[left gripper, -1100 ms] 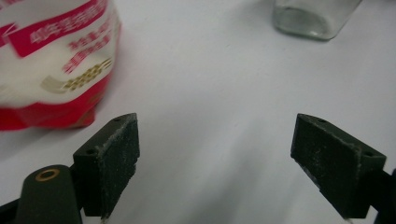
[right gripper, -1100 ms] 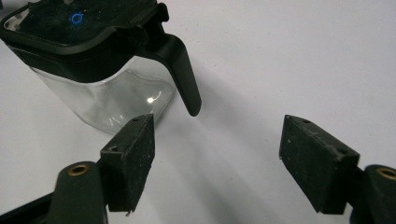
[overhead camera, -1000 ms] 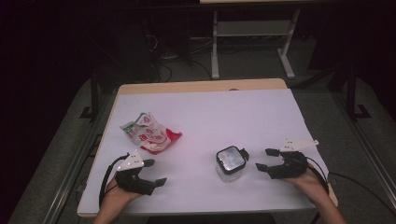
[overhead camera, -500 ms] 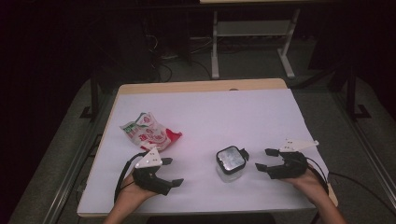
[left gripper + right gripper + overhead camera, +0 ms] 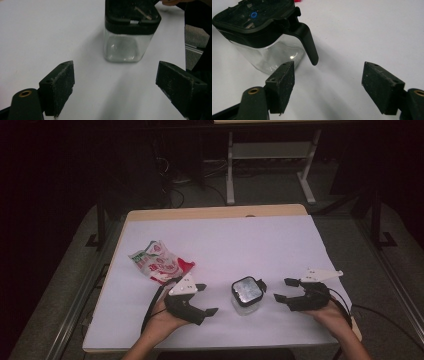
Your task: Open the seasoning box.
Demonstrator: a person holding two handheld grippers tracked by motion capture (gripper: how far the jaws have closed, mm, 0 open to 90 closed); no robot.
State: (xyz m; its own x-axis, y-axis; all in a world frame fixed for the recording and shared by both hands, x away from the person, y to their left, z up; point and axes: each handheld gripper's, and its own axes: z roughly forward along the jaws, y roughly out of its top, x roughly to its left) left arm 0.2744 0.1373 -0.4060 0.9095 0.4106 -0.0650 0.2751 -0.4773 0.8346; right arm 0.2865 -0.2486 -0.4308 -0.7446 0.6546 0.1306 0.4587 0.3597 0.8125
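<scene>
Jar [image 5: 247, 294] stands between left gripper [image 5: 204, 299] and right gripper [image 5: 283, 290], both spread.

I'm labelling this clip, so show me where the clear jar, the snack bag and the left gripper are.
clear jar [image 5: 247, 291], high view, on its black lid.
snack bag [image 5: 159, 263], high view, on its printed middle.
left gripper [image 5: 205, 298], high view, midway between its open fingertips.

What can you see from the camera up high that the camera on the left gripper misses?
The high view adds the snack bag, the left gripper and right gripper, both open on either side of the jar, and the table's wooden edge. The left gripper view adds a close look through the jar's clear, seemingly empty glass body. Both share the black-lidded jar on the white tabletop.
</scene>
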